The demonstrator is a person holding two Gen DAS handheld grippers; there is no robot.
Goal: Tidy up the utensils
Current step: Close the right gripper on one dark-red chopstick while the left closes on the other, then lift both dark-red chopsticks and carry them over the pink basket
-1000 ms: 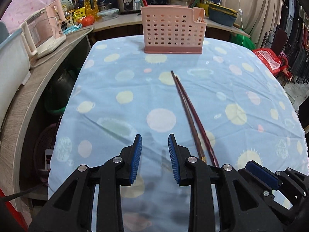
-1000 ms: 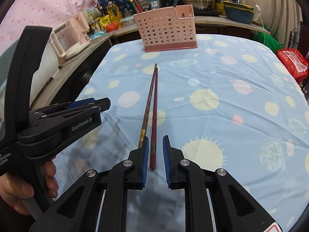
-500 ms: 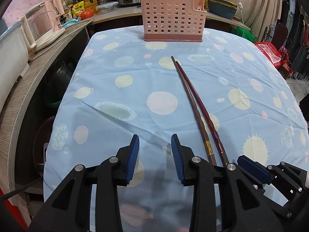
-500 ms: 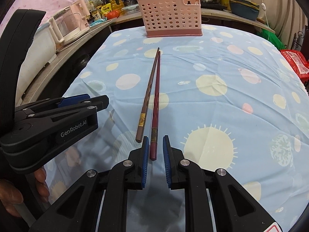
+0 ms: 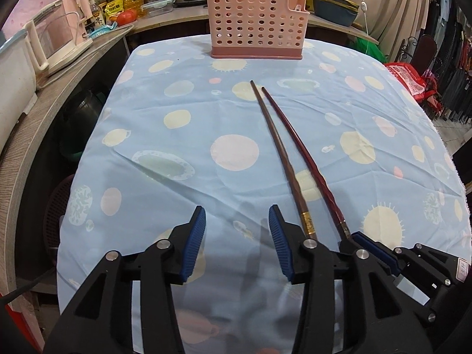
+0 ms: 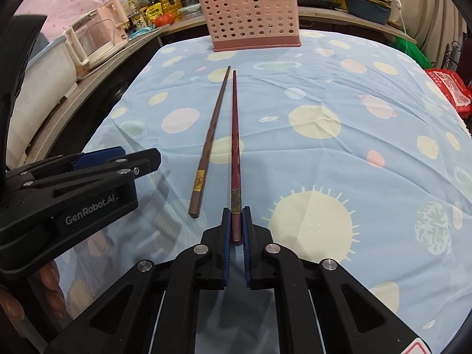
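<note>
Right gripper (image 6: 235, 225) pinches the red chopstick (image 6: 235, 135) at its near butt end; left gripper (image 5: 237, 237) stands spread and empty.

The right jaws have just been closing and now press on the red chopstick. The left jaws have just been opening with only tablecloth (image 5: 165, 112) between them. The brown chopstick (image 5: 280, 153) lies flat just right of the left gripper, the nearer of the 2. Both long axes point away toward the pink perforated caddy (image 6: 250, 17), well beyond their tips. Lift-off probably has not begun.
</note>
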